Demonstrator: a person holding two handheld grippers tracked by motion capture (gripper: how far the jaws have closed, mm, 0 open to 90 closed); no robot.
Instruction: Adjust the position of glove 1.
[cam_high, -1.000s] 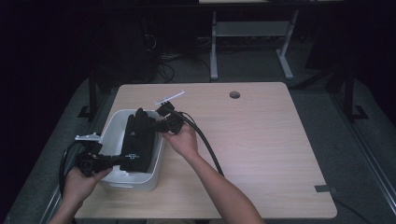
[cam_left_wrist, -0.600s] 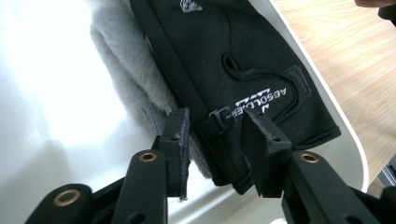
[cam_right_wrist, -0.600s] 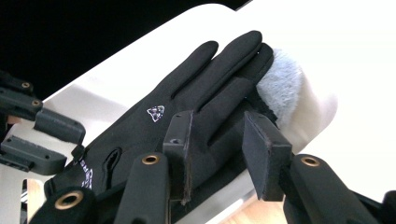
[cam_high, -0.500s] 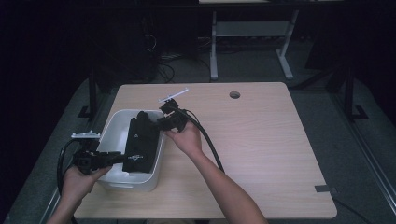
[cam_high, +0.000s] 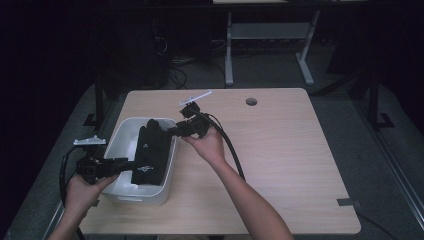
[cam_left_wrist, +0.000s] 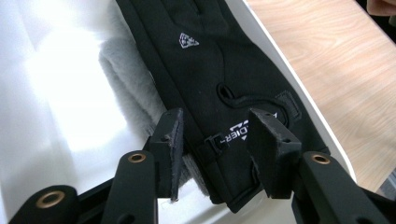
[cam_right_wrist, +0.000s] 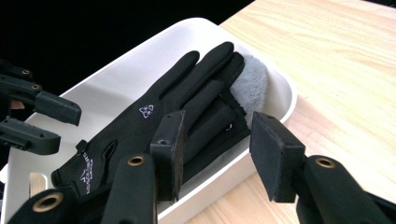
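Glove (cam_high: 151, 151) is the main thing here, black, lying in a white bin (cam_high: 120, 136) on the left side of the counter (cam_high: 290, 165).

Left tool (cam_left_wrist: 215, 144) has its jaws spread, sitting at the cuff end of the glove. In the left gripper view the cuff with its white lettering lies between the two pads, but neither pad is actually pressed on it, so it's not pinching anything. In the high view that left tool (cam_high: 112, 165) pokes in over the bin's near left wall, held by the left hand (cam_high: 82, 192).

Right tool (cam_right_wrist: 217, 149) is spread too, hovering at the fingertip end of the glove (cam_right_wrist: 154, 121). The right gripper view looks past its jaws at the bin (cam_right_wrist: 280, 93) rim, with nothing between the pads. High view puts the right tool (cam_high: 181, 129) at the bin's far right edge, right hand (cam_high: 207, 145) behind it and a black cable (cam_high: 231, 150) trailing over the wood.

Under the black one there's grey fleece (cam_right_wrist: 252, 81), looks like a lining or a second glove, can't tell which.
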